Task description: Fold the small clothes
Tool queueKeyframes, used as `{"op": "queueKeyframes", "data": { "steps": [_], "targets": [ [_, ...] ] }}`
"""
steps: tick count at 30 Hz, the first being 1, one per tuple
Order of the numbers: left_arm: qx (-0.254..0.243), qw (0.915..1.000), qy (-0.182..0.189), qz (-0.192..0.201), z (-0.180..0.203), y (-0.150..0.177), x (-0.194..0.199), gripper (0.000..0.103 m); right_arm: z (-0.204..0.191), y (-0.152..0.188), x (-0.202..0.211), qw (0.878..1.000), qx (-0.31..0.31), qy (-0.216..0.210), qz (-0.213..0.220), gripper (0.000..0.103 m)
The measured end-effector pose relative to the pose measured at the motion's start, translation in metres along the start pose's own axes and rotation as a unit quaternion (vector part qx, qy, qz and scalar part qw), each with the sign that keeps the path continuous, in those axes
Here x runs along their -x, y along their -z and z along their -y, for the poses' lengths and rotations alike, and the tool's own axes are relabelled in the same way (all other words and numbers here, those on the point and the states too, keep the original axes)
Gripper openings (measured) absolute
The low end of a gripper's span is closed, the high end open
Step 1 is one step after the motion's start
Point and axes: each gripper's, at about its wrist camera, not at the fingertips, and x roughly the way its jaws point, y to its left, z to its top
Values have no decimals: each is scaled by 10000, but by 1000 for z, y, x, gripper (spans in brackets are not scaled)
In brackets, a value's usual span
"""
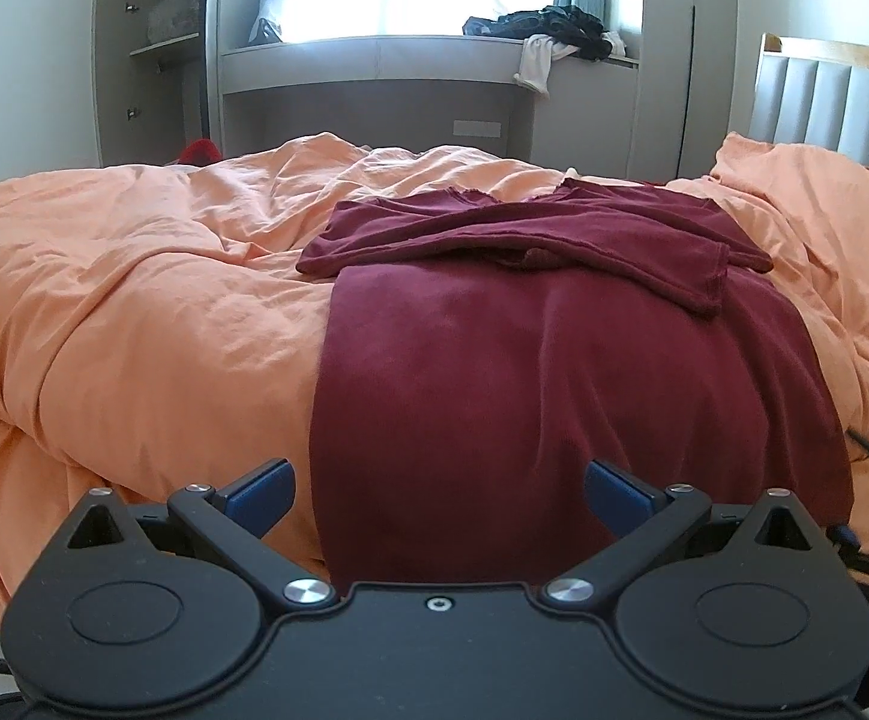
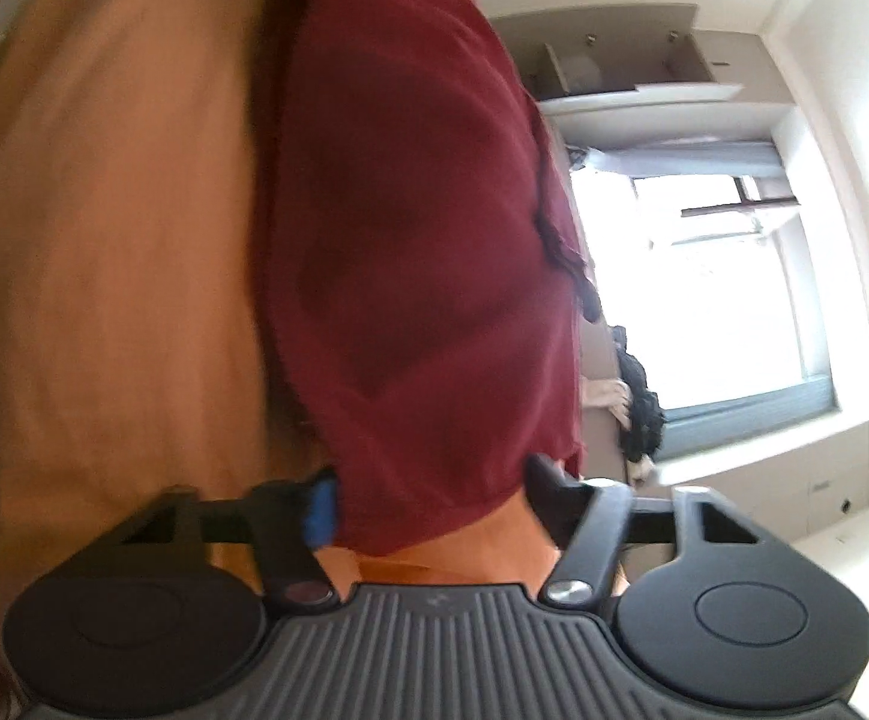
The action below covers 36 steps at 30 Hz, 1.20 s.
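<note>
In the left wrist view the left gripper (image 1: 439, 492) stands released at the bottom of the frame, its two blue pads wide apart with nothing pressed between them. The lower hem of the maroon shirt (image 1: 554, 372) hangs over the bed's near edge, just beyond and between those pads, not visibly touched.

In the right wrist view, which is rolled sideways and blurred, the right gripper (image 2: 428, 495) brackets the shirt's bottom corner at lower centre. The cloth sits between the blue pad on the left and the black finger on the right, but whether they actually pinch it I cannot tell.

Outward, the shirt lies lengthwise up the middle of the orange duvet (image 1: 134, 300). Both sleeves are folded across the chest, in the centre right of the left view. I judge the sleeve folds done, with the bottom-to-top fold of the body left.
</note>
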Motion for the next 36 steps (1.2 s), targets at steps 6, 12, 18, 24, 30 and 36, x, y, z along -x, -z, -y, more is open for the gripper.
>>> {"op": "queueKeyframes", "data": {
  "steps": [6, 12, 18, 24, 30, 36],
  "targets": [
    [-222, 9997, 110, 76, 5, 5, 1, 103, 22, 0, 21, 9983, -451, -331, 146, 13],
    [-667, 9967, 366, 284, 21, 13, 9, 103, 80, 3, 42, 9862, -1485, -567, 455, 13],
    [-1136, 9898, 745, 436, 46, 25, 15, 103, 140, 6, 54, 9695, -2272, -641, 653, 11],
    [-1672, 9831, 533, 518, 84, 42, 8, 103, 188, 9, 80, 9467, -3035, -662, 857, 10],
    [-1700, 9832, -285, 606, 100, 44, -15, 96, 218, 14, 101, 9357, -3320, -534, 1070, 10],
    [-1548, 9779, -1233, 673, 83, 36, -23, 84, 226, 21, 106, 9332, -3389, -419, 1118, 10]
  ]
}}
